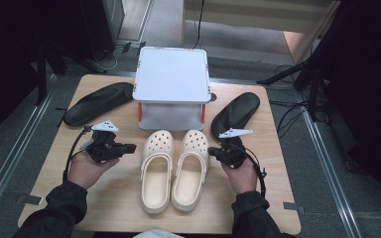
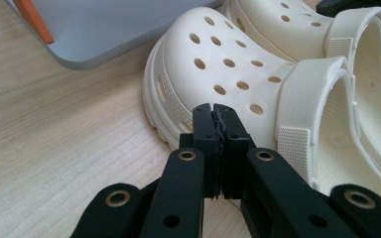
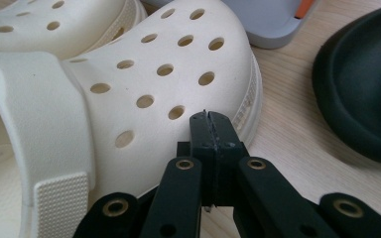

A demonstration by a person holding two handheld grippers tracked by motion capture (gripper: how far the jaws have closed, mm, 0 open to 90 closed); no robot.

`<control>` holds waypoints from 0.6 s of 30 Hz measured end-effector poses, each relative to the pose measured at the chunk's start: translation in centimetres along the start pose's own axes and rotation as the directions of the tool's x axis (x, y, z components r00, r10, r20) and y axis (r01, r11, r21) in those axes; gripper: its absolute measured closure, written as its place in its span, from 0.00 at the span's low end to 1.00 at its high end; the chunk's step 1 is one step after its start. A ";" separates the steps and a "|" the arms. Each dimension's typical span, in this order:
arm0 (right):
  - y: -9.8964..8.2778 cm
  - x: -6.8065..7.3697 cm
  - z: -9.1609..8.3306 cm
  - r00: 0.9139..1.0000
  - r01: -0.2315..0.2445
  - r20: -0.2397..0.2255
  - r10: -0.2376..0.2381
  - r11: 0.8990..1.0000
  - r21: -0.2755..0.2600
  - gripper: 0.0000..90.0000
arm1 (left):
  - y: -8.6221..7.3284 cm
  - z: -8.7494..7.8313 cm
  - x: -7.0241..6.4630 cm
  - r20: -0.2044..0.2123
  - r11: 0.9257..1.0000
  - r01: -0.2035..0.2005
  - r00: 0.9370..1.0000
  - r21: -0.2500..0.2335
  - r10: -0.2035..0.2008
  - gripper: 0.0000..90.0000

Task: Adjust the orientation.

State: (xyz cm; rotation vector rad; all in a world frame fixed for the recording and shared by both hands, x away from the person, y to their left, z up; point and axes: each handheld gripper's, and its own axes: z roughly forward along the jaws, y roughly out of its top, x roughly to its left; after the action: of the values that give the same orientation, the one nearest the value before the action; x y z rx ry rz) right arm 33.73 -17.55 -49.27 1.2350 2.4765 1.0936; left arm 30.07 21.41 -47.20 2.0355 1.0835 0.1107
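Cream clogs (image 1: 174, 168) mid-table; black insoles (image 1: 98, 103) flank grey stand (image 1: 171, 74).

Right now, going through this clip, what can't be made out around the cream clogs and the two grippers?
- Grey two-tier plastic stand: lower shelf hidden under its top, high view.
- Left perforated cream foam clog: heel cut off by frame edge, left gripper view.
- Right black insole: cut off at the edge, right gripper view.

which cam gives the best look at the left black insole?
High view. It shows the left black insole whole, lying on the table left of the grey stand. The left gripper view looks at the cream clogs instead; the right gripper view catches a dark insole edge, but that is the right-hand one.
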 end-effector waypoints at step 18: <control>1.2 0.1 1.3 0.999 0.019 -0.037 -0.018 1.000 0.010 1.00 | -0.6 0.0 -0.4 -0.007 1.000 0.002 1.000 -0.011 -0.002 0.99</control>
State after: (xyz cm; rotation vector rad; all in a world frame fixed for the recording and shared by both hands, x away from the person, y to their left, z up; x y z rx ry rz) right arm 34.94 -16.32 -49.36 1.2028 2.5182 1.1103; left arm 29.43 21.31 -47.44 2.0260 1.0867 0.1226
